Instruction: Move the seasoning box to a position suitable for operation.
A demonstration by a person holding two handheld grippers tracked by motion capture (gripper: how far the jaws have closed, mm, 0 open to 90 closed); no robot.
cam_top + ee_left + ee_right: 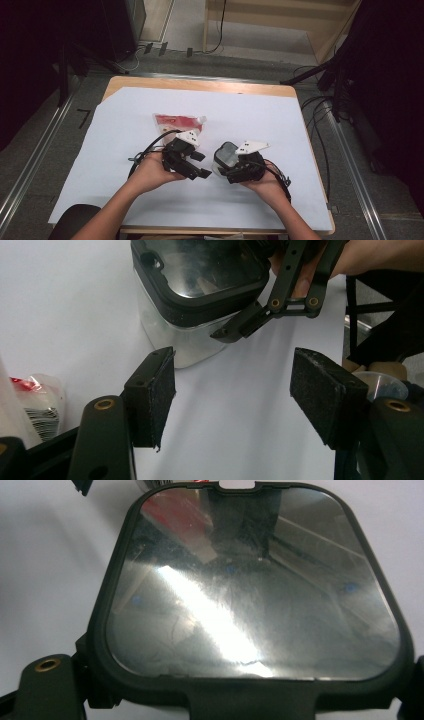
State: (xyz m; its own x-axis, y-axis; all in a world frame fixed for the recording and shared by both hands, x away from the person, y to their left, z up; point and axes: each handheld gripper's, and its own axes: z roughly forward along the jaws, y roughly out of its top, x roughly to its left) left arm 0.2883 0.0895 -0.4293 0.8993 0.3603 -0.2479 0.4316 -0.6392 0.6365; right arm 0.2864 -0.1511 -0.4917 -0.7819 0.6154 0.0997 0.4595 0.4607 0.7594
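Note:
A clear square container (pixel 226 155) with a black-rimmed see-through lid (pixel 250 590) stands on the white sheet just right of the table's middle. My right gripper (pixel 235 169) is shut on the container; one of its fingers (pixel 240 325) presses against the lid rim. My left gripper (pixel 235 395) is open with nothing between its pads (pixel 162 390), just in front of the container (pixel 195 295). From above, the left gripper (pixel 201 165) sits a short way left of the container. A red and clear pouch (pixel 177 121) lies flat behind the left hand.
A white sheet (pixel 125 130) covers most of the wooden table (pixel 200 86). Cables (pixel 320 125) trail along the floor on the right, and metal floor rails (pixel 350 165) run along both sides. The pouch's edge (pixel 35 395) lies at the left beside the left jaw.

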